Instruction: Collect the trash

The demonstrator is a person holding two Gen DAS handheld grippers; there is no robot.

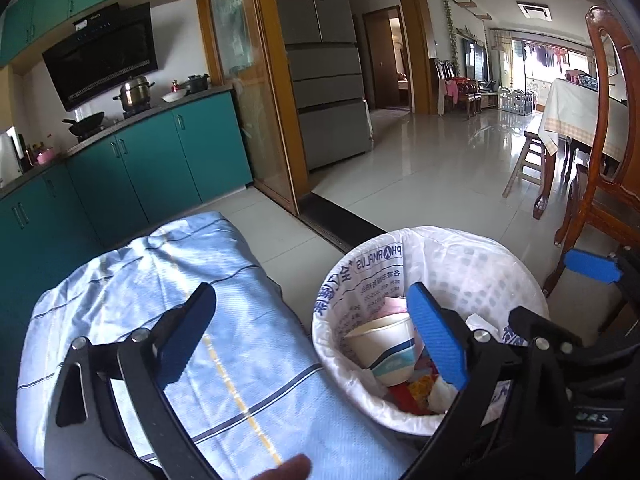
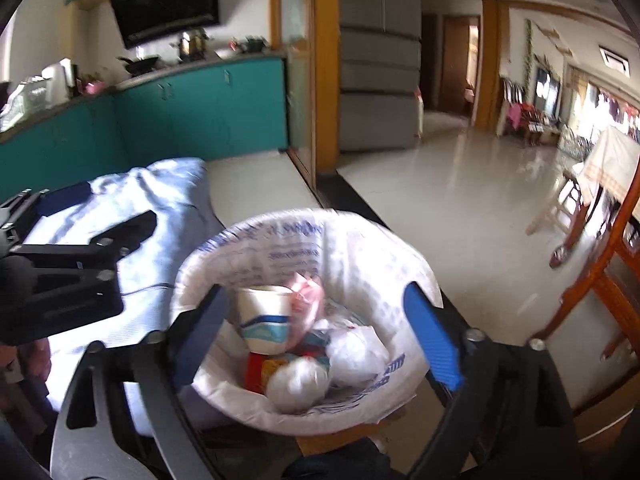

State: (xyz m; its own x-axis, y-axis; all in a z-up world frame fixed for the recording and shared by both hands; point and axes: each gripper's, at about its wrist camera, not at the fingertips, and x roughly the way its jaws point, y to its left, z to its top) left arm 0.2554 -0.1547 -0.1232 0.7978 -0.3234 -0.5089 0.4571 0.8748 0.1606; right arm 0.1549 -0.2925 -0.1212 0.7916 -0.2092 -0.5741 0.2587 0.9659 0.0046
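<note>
Left gripper nearest the lens: jaws spread wide, nothing between them. One finger over a light blue checked cloth, the other, with its blue pad, over the near rim of the trash bin. A fingertip at the bottom edge of the left wrist view.

Right gripper likewise wide open and empty, hanging above the bin so that the jaws straddle its mouth from the near side. Not touching the liner as far as visible. Left gripper also in the right wrist view, at far left over the cloth.

Bin: round, on the floor, just beside the cloth-covered surface, lined with a white plastic bag printed in blue. Trash inside: a paper cup with blue-green band, tilted against the left wall; two knotted white plastic bundles toward the near side; a pink bag behind the cup; red and yellow wrappers at the bottom.

Middle distance: glossy tiled floor, dark door track, wooden chair at right.

Far: teal kitchen cabinets with pots on the counter, black range hood, grey refrigerator, clothed dining table, bright windows beyond. Right wrist view blurred.
</note>
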